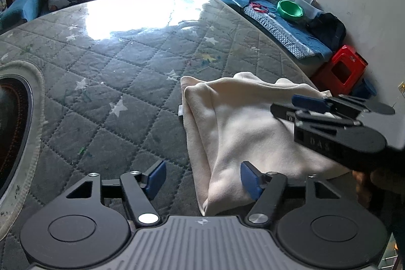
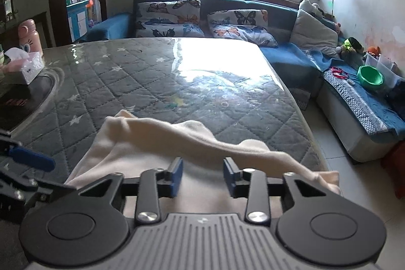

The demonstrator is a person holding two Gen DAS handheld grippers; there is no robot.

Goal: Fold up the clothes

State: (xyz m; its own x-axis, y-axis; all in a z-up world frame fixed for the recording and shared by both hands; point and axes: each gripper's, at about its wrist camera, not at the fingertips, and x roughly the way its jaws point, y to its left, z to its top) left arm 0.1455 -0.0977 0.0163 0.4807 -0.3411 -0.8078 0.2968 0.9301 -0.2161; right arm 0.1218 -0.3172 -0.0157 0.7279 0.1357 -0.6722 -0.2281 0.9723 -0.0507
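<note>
Blue-padded fingers of the left tool point(image 1: 202, 180) stand wide apart, released, straddling the near left edge of a cream garment point(image 1: 243, 133); neither pad visibly pinches cloth. Right tool point(image 2: 202, 176) is likewise released, its pads parted just above the garment point(image 2: 157, 143), grasping nothing. The garment lies folded over on itself at the near right corner of the tabletop point(image 1: 106, 72), with one end draping past the right edge in the right wrist view. That tabletop carries a grey quilted cover with white stars under a glossy sheet, which throws back strong window glare at its far half. A dark inset cooktop point(image 2: 22, 98) sits at the left, with a tissue box point(image 2: 27, 65) and a pink bottle point(image 2: 29, 34) beside it. Beyond the tabletop runs a blue corner sofa point(image 2: 286, 57) bearing butterfly-print pillows point(image 2: 169, 17); a green bowl point(image 2: 370, 76) rests on its right arm. A red stool point(image 1: 341, 67) stands on the floor by the wall. The right tool appears in the left wrist view tilted over the garment's right portion.
</note>
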